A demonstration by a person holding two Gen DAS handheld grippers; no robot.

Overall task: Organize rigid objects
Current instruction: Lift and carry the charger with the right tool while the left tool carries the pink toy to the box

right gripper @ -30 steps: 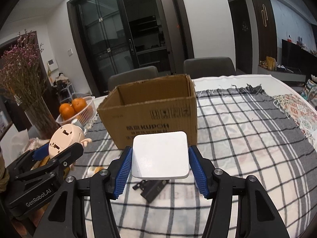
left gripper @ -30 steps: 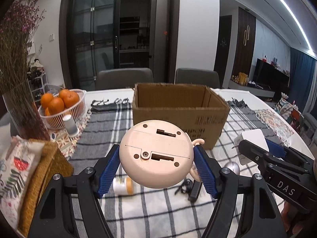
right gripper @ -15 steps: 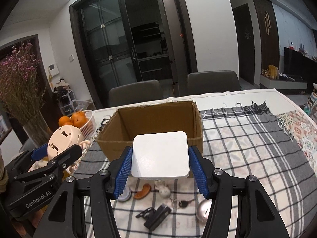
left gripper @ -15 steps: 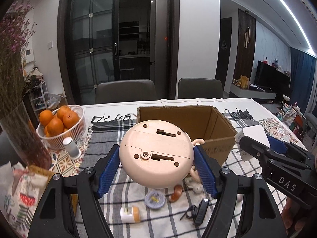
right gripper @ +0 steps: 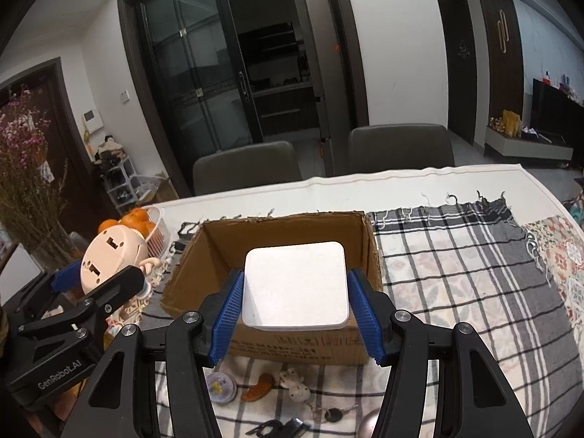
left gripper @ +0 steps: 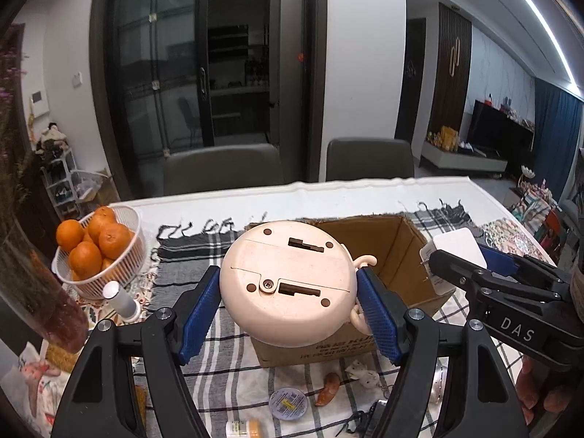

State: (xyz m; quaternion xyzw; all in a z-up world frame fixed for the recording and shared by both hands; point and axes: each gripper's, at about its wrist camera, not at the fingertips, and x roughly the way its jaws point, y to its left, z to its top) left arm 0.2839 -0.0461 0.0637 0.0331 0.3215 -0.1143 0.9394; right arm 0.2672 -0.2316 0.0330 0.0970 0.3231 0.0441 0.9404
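Two grippers: each carries one object, both held above the bench.
Left fingers [left gripper: 199, 315]: blue ribbed pads pinch the round cream plastic device [left gripper: 288, 283] at its sides, flat slotted underside facing the camera.
Left gripper [left gripper: 288, 314]: held over the near left part of the open brown cardboard box [left gripper: 401, 255].
Right fingers [right gripper: 228, 317]: blue pads clamp the flat white rounded-square plastic block [right gripper: 295, 286] at both edges.
Right gripper [right gripper: 295, 319]: held over the near wall of the box, the block level above the opening.
Bench, in front of box: grey checked cloth [right gripper: 456, 292] with a round tin [left gripper: 288, 398], an orange-brown curved piece [left gripper: 326, 383], a small white figurine [right gripper: 297, 385], keys [right gripper: 334, 414].
Bench, left: white basket of oranges [left gripper: 95, 248], well apart from the box.
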